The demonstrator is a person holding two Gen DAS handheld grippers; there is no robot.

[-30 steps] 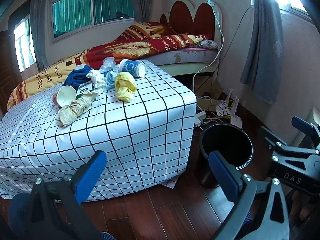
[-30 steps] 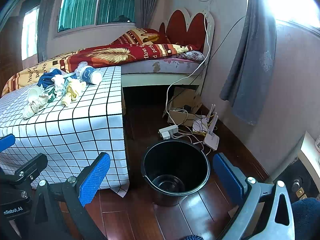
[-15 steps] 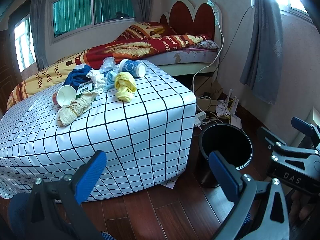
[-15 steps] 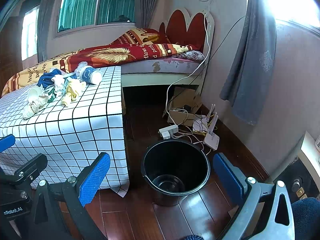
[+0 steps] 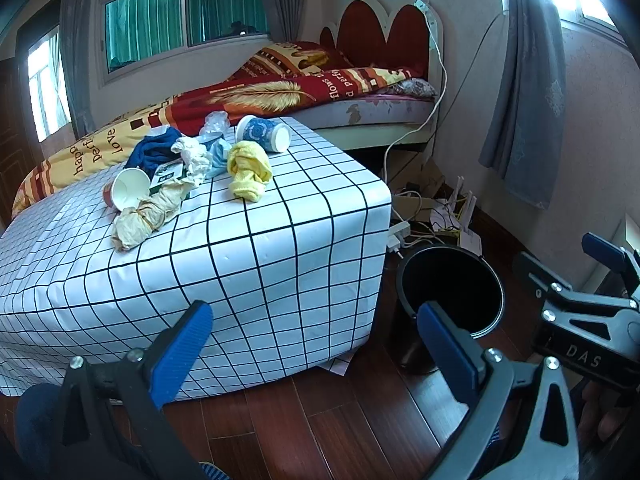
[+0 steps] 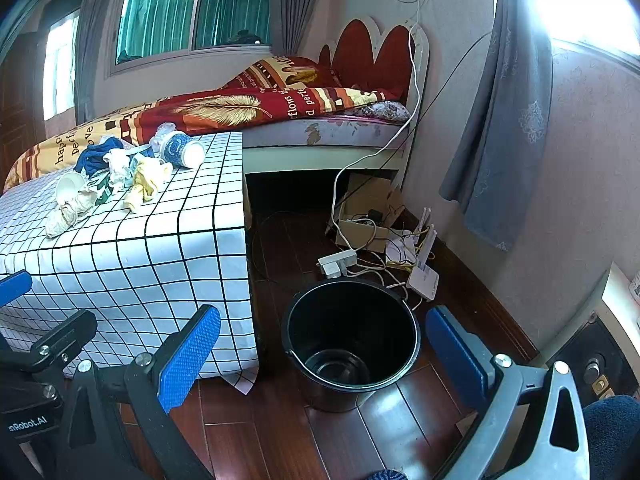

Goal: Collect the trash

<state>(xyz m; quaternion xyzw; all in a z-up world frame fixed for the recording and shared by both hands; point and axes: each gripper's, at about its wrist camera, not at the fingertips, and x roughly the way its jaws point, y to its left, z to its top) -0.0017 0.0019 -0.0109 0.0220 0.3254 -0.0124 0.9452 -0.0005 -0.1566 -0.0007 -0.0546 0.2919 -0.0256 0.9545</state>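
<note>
Trash lies in a pile on the checked tablecloth (image 5: 260, 248): a yellow crumpled wad (image 5: 248, 170), a blue patterned paper cup (image 5: 264, 134) on its side, a white paper cup (image 5: 126, 192), a beige crumpled wad (image 5: 148, 214), white tissue (image 5: 194, 156) and a dark blue cloth (image 5: 154, 152). The pile also shows in the right wrist view (image 6: 120, 176). A black bucket (image 6: 352, 340) stands empty on the floor right of the table; it also shows in the left wrist view (image 5: 452, 292). My left gripper (image 5: 316, 340) is open and empty, low before the table. My right gripper (image 6: 324, 352) is open and empty, above the bucket's near side.
A bed with a red and yellow blanket (image 5: 280, 92) stands behind the table. A power strip (image 6: 338, 262), cables, a white router (image 6: 424, 268) and a cardboard box (image 6: 368, 216) lie on the wood floor by the wall. Grey curtains (image 6: 500, 120) hang at right.
</note>
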